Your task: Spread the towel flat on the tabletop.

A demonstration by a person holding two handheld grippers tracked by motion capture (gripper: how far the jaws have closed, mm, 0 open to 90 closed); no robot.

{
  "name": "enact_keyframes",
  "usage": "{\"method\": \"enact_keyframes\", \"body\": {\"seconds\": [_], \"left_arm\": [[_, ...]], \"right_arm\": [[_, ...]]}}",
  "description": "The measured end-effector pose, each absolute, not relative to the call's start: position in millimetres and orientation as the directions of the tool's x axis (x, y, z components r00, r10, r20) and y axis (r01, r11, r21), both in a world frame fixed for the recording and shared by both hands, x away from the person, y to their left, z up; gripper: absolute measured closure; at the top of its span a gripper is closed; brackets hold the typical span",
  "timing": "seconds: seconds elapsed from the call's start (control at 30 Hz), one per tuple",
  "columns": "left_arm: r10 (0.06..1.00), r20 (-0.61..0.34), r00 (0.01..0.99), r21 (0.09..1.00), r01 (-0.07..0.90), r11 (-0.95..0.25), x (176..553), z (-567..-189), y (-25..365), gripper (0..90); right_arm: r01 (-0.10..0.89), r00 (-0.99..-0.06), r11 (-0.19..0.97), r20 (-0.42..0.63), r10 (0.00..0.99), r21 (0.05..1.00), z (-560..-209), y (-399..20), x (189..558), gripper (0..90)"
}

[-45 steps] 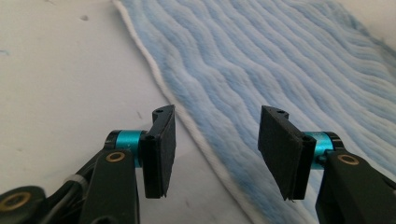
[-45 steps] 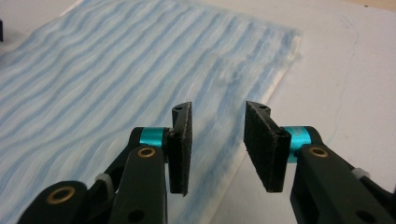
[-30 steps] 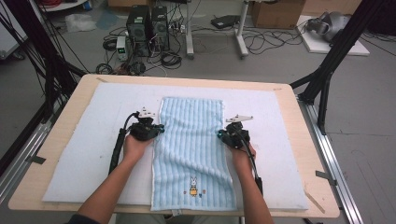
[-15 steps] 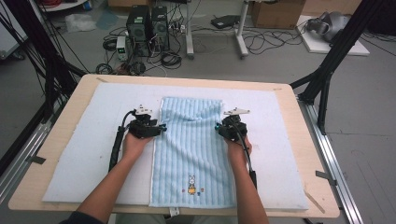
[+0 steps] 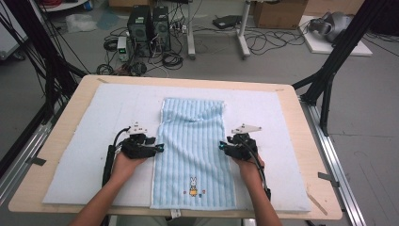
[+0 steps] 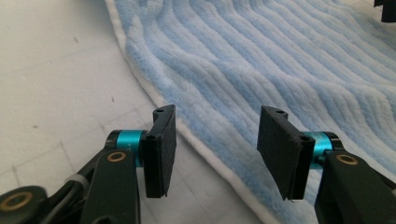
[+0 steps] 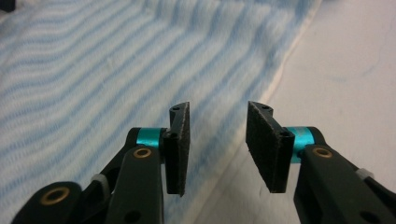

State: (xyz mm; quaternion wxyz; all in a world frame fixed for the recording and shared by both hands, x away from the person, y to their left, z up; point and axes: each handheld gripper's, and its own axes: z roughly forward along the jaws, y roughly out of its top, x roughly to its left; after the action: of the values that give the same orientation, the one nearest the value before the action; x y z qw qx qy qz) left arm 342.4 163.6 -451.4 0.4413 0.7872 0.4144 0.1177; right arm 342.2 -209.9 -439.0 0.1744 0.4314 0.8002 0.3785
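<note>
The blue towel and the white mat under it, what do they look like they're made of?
Towel: soft, matte fleece or terry, going by its fluffy raised ribs and white edge trim. Mat: seemingly a white matte felt or foam sheet, flat and faintly speckled.

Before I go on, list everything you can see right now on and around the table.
towel: 1, light blue, ribbed, rabbit motif near the front edge; flat at mat centre
mat: 1, white, covers the tabletop
table: 1, light wood
computer towers: 2, black, floor behind the table
cardboard box: 1, brown, floor at the back
left gripper: 1, black, open, at the towel's left edge
right gripper: 1, black, open, at its right edge
</note>
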Motion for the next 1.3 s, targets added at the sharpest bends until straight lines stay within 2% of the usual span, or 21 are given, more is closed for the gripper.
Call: {"method": "enact_keyframes", "body": {"seconds": [0.03, 0.07, 0.1, 0.13, 0.17, 0.23, 0.37, 0.5, 0.53, 0.6, 0.63, 0.83, 0.9, 0.97, 1.07, 1.17, 1.3], "left_arm": [[0.753, -0.170, 0.636, 0.794, 0.541, -0.278, 338.8, -452.1, 161.5, 50.7], [0.759, -0.119, 0.640, 0.797, 0.518, -0.312, 335.3, -451.6, 157.6, 54.5], [0.761, -0.066, 0.645, 0.794, 0.496, -0.351, 332.9, -451.1, 154.2, 65.6], [0.748, -0.064, 0.660, 0.792, 0.490, -0.364, 332.8, -450.7, 152.7, 73.7], [0.744, -0.075, 0.664, 0.790, 0.494, -0.362, 333.9, -450.5, 152.1, 86.1], [0.755, -0.071, 0.651, 0.783, 0.506, -0.363, 338.6, -448.9, 154.0, 86.5], [0.792, -0.081, 0.605, 0.788, 0.525, -0.320, 352.3, -450.1, 166.4, 86.5], [0.793, -0.085, 0.603, 0.789, 0.527, -0.317, 357.2, -450.3, 166.8, 84.5], [0.790, -0.099, 0.605, 0.788, 0.533, -0.308, 356.4, -450.1, 167.2, 80.3], [0.783, -0.131, 0.608, 0.786, 0.545, -0.292, 353.0, -449.6, 168.1, 61.7], [0.776, -0.130, 0.617, 0.783, 0.544, -0.302, 350.6, -449.0, 168.7, 58.0], [0.746, -0.175, 0.643, 0.799, 0.535, -0.273, 330.7, -450.2, 175.3, 48.8], [0.743, -0.194, 0.641, 0.803, 0.539, -0.255, 323.3, -450.7, 179.4, 46.8], [0.737, -0.203, 0.645, 0.806, 0.537, -0.249, 316.3, -451.0, 183.4, 46.5], [0.713, -0.224, 0.664, 0.808, 0.536, -0.245, 306.9, -451.4, 185.8, 47.0], [0.691, -0.236, 0.683, 0.814, 0.527, -0.243, 299.4, -451.1, 185.8, 49.9], [0.670, -0.230, 0.706, 0.799, 0.530, -0.285, 294.7, -452.3, 181.0, 56.4]], "right_arm": [[0.564, -0.565, 0.342, 0.048, 0.824, 0.751, -441.3, -210.3, 341.1, 57.8], [0.582, -0.555, 0.343, 0.052, 0.830, 0.737, -445.0, -210.3, 340.3, 58.0], [0.590, -0.545, 0.330, 0.062, 0.836, 0.737, -447.3, -209.9, 339.8, 59.8], [0.582, -0.537, 0.321, 0.057, 0.841, 0.747, -448.0, -209.7, 339.5, 64.8], [0.588, -0.533, 0.311, 0.068, 0.843, 0.747, -447.9, -209.0, 339.5, 74.9], [0.584, -0.540, 0.315, 0.069, 0.839, 0.748, -448.3, -205.7, 340.0, 85.9], [0.575, -0.521, 0.330, 0.024, 0.853, 0.749, -447.5, -197.8, 342.9, 86.6], [0.568, -0.474, 0.322, -0.020, 0.881, 0.758, -448.8, -191.5, 352.8, 85.1], [0.570, -0.465, 0.318, -0.022, 0.885, 0.758, -448.6, -189.9, 354.1, 82.1], [0.569, -0.460, 0.318, -0.027, 0.887, 0.758, -447.5, -189.7, 353.9, 74.9], [0.572, -0.459, 0.312, -0.019, 0.888, 0.758, -446.7, -190.8, 352.7, 72.6], [0.542, -0.499, 0.293, 0.022, 0.866, 0.788, -436.5, -201.5, 337.9, 60.5], [0.533, -0.533, 0.295, 0.045, 0.845, 0.793, -433.2, -203.7, 330.9, 53.2], [0.530, -0.557, 0.301, 0.058, 0.828, 0.793, -431.0, -204.4, 322.6, 49.3], [0.514, -0.586, 0.349, 0.024, 0.810, 0.784, -432.4, -203.8, 309.3, 47.6], [0.508, -0.612, 0.377, 0.016, 0.791, 0.774, -437.1, -205.3, 299.4, 49.1], [0.515, -0.629, 0.383, 0.034, 0.777, 0.767, -437.8, -209.0, 292.2, 55.5]]}}
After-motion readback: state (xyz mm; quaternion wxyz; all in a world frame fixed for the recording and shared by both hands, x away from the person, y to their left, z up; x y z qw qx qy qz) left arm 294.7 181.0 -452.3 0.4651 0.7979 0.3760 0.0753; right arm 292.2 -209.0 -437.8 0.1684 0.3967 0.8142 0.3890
